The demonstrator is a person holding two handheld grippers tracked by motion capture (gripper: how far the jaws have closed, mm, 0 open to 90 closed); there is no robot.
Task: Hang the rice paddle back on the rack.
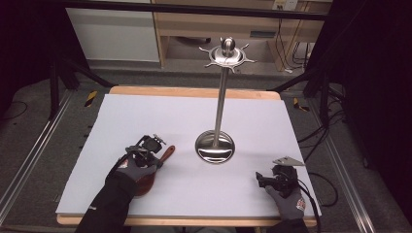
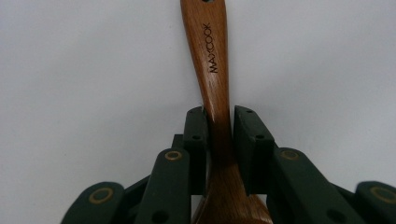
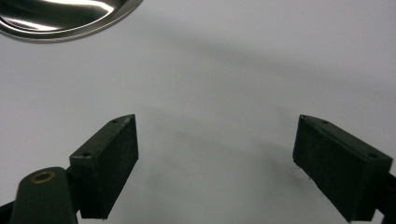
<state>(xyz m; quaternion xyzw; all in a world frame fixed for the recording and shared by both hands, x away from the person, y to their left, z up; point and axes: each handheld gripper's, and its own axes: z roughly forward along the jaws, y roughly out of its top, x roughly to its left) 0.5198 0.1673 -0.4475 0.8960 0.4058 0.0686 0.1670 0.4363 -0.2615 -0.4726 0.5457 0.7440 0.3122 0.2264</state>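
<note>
The wooden spoon (image 2: 215, 88) lies on the white surface (image 1: 194, 121) at its near left, handle pointing away toward the far right. The left gripper (image 2: 219, 123) has its fingers (image 2: 195, 135) closed around the handle's neck, just above the bowl, one pad touching each side. At the near right, the right gripper (image 3: 215, 158) hovers with fingers (image 3: 109, 158) spread wide and holding nothing. The steel stand (image 1: 215, 145) rises from mid-surface, between the two grippers.
</note>
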